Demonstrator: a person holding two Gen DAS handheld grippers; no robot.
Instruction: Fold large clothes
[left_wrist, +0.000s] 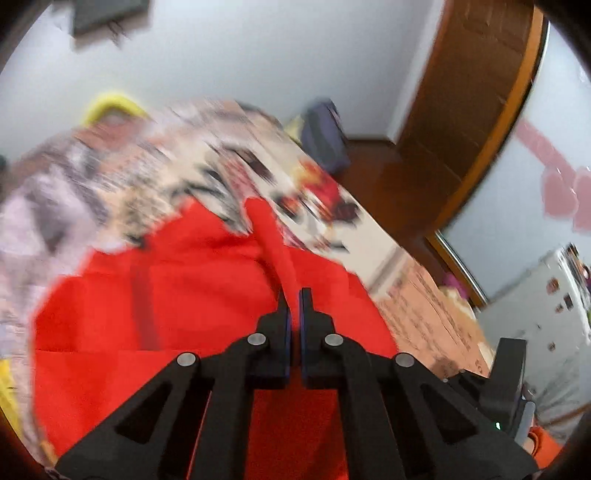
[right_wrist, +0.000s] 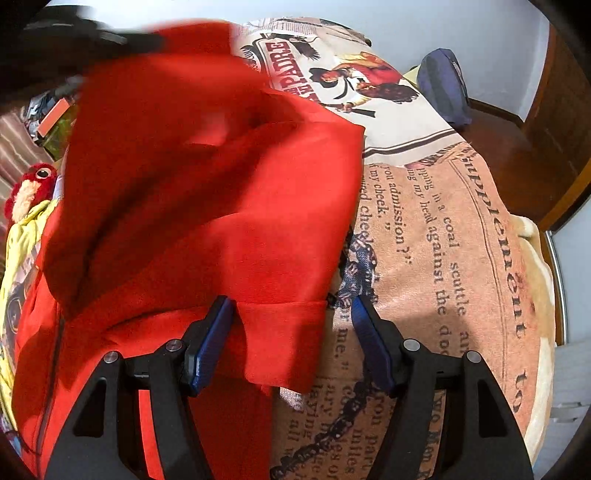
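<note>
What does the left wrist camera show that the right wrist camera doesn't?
Only the left wrist view shows the left claw pinched shut on a raised strip of the red garment, plus a white fridge. Only the right wrist view shows the right claw open around the garment's hem, and a red plush toy. Both show the garment, the printed bedspread and a dark blue bag.

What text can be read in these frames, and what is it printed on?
All on the printed bedspread, right wrist view:
"supplement to"
"you admission ?"
"my cheek."
"my head against the coal scuttle"
Red banner lettering: partly readable, uncertain.
Left wrist view: print blurred, unreadable.
Red garment: no text.
</note>
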